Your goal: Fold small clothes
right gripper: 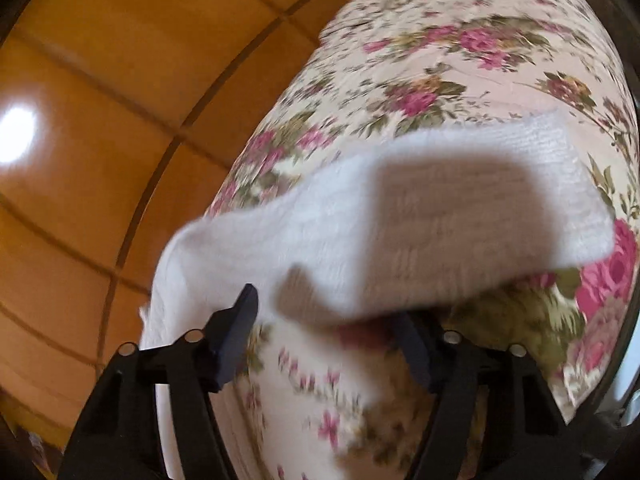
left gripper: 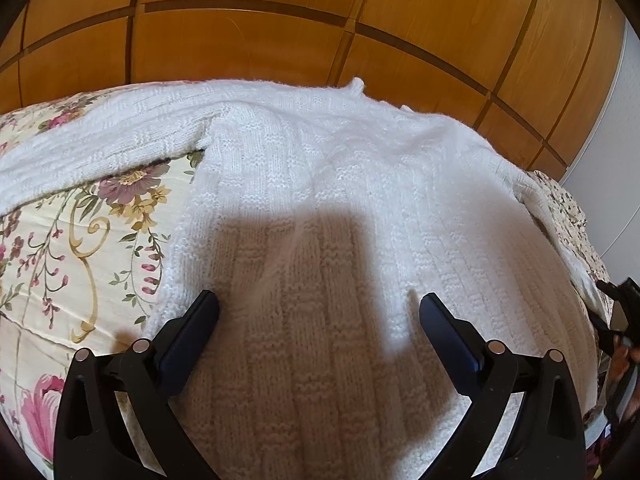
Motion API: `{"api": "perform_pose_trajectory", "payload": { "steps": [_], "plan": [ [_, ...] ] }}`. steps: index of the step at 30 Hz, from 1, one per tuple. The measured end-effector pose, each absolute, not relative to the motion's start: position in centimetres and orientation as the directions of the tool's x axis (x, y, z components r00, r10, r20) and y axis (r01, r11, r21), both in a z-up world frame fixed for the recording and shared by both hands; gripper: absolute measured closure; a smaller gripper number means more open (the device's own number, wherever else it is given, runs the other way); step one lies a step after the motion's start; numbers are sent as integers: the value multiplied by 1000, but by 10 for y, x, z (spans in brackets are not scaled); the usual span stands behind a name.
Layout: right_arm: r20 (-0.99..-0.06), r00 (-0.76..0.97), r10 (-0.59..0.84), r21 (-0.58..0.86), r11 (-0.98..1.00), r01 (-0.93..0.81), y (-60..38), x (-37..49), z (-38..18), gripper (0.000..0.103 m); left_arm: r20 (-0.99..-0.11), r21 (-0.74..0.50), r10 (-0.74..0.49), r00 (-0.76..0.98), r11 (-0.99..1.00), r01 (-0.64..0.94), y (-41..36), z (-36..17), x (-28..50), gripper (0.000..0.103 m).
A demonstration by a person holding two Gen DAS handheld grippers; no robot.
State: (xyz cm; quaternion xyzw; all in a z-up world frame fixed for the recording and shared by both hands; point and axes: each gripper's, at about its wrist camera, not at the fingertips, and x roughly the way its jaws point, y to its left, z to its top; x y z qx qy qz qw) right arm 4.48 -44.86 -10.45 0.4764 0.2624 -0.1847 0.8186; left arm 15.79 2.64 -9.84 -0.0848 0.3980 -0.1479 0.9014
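White knitted sweater (left gripper: 320,208) lies spread on the floral bed (left gripper: 80,240); left gripper (left gripper: 319,308) apart above it, right gripper (right gripper: 328,320) apart under a sleeve (right gripper: 400,208)

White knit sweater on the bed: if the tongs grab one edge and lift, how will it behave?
The sweater will probably drape and sag rather than hold shape: its sleeve already curves limply over the bedspread. The thick ribbed knit looks grippy, so slipping seems unlikely. It may stretch or snag where pinched. Both the left tongs and right tongs are open.
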Motion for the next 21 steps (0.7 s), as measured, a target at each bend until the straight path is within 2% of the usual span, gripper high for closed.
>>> {"api": "perform_pose_trajectory", "payload": {
  "steps": [4, 6, 15, 21],
  "plan": [
    [-637, 767, -73, 663, 456, 594, -473, 63, -105, 89, -692, -273, -336, 639, 941, 199, 26, -98, 158, 4],
    [-650, 757, -67, 649, 470, 598, -489, 72, -101, 96, -692, -274, -337, 639, 941, 199, 26, -98, 158, 4],
    [-665, 698, -265, 476, 569, 671, -585, 113, -45, 97, -691, -294, -358, 628, 933, 208, 27, -98, 159, 4],
    [-699, 662, -269, 481, 509, 714, -622, 128, -67, 97, -662, -363, -489, 568, 872, 329, 25, -95, 153, 4]
  ]
}}
